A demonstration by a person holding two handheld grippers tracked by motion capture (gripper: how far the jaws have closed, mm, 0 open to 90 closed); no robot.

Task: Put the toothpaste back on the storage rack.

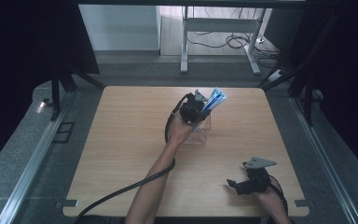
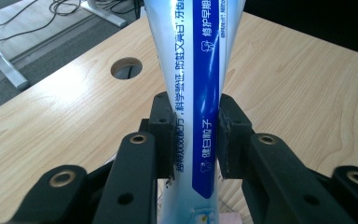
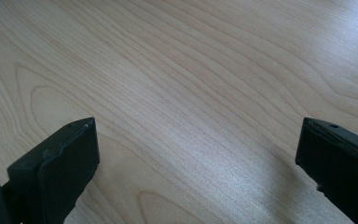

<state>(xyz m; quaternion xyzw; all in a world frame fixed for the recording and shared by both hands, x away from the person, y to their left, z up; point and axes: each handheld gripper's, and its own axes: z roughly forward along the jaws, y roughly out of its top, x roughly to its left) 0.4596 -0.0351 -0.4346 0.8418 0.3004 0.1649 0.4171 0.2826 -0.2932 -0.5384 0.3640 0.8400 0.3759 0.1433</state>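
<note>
- Your left gripper [image 2: 196, 135] has its jaws pinching the toothpaste tube [image 2: 200, 70] across its flat middle, up over the centre of the table [image 1: 121, 154], nearer the far edge.
- The tube's lower end sits at or inside the clear box [image 1: 200, 130] — you can't tell how deep.
- Watch out: the tube tilts right, so a careless release could tip it out or shove the light box.
- Your right gripper [image 1: 249, 184] rests near the near right corner, jaws spread wide and holding nothing.
- There's plenty of bare wood on all sides.
</note>
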